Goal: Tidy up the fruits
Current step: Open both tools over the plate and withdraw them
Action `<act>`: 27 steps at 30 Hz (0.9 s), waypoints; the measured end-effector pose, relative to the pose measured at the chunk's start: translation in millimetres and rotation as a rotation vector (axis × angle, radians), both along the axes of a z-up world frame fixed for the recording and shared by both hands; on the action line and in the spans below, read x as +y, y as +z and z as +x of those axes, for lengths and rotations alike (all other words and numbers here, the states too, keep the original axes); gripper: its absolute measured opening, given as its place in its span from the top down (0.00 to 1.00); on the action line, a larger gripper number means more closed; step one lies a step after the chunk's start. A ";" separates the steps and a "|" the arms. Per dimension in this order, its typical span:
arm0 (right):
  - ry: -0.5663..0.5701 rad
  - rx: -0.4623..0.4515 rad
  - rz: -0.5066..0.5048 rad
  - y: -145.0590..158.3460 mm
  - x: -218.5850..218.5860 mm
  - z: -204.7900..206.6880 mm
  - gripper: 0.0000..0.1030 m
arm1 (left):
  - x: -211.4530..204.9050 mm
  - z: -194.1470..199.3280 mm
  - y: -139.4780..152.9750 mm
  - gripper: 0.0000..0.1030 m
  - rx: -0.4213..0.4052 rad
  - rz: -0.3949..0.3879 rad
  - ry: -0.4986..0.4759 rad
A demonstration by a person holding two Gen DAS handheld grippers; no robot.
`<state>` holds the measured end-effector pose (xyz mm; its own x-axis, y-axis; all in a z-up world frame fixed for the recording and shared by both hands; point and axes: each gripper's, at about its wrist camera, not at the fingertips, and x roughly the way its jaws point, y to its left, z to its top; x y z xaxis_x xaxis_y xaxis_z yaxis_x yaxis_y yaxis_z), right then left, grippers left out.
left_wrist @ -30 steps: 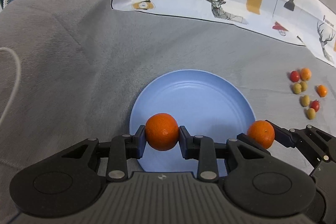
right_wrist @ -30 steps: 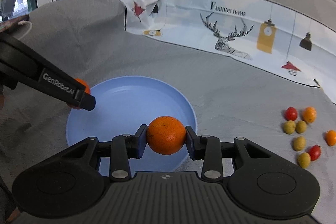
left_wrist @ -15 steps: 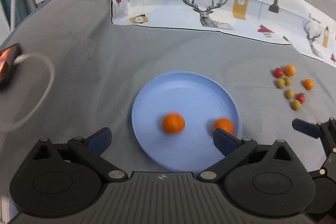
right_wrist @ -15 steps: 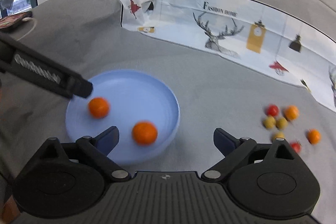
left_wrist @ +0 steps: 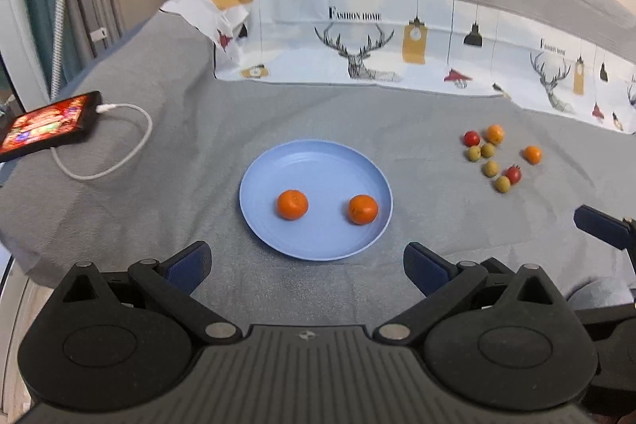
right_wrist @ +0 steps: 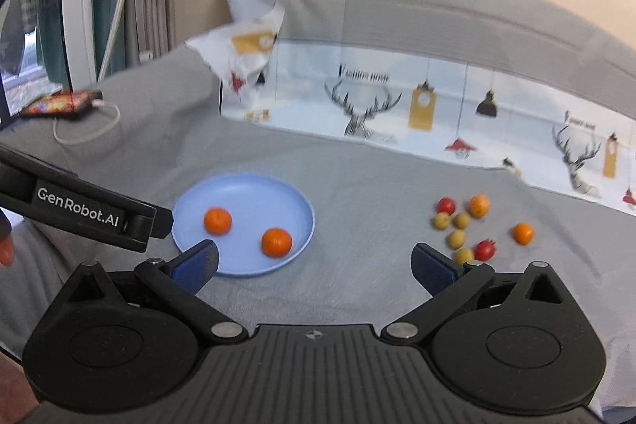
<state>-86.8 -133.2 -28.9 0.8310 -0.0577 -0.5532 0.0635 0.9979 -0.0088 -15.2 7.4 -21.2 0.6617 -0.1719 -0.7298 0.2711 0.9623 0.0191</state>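
Note:
A light blue plate (left_wrist: 318, 161) lies on the grey cloth; it also shows in the right wrist view (right_wrist: 258, 189). Two oranges rest on it, one left (left_wrist: 292, 204) (right_wrist: 217, 220) and one right (left_wrist: 362, 209) (right_wrist: 276, 242). A cluster of several small red, orange and yellow-green fruits (left_wrist: 497, 155) (right_wrist: 469, 225) lies on the cloth to the right. My left gripper (left_wrist: 306, 267) is open and empty, pulled back in front of the plate. My right gripper (right_wrist: 314, 265) is open and empty, between the plate and the small fruits.
A lit phone (left_wrist: 43, 126) with a white cable (left_wrist: 119, 146) lies at the far left. A white printed cloth with deer (left_wrist: 397, 46) runs along the back. The left gripper's finger (right_wrist: 83, 213) reaches in at the left of the right wrist view.
Both grippers let go of their oranges onto the plate, opened wide and drew back and up; the oranges now lie still on the plate.

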 end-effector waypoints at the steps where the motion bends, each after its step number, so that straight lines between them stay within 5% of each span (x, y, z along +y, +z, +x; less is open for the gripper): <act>1: -0.003 -0.016 0.000 2.8 0.0 -6.7 0.01 | 0.5 -2.7 3.1 0.00 -0.008 -0.003 0.003; 13: 0.005 -0.143 -0.015 24.2 2.0 -55.1 0.01 | -4.4 -51.1 30.7 0.00 -0.108 0.009 -0.037; 27: -0.005 -0.153 -0.019 26.2 3.4 -62.9 0.01 | -8.7 -54.8 30.7 0.00 -0.108 0.010 -0.055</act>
<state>-149.7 -129.8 -2.8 0.9051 -0.0715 -0.4192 0.0705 0.9974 -0.0179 -69.9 -1.3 9.5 0.7261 -0.2035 -0.6568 0.3196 0.9456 0.0604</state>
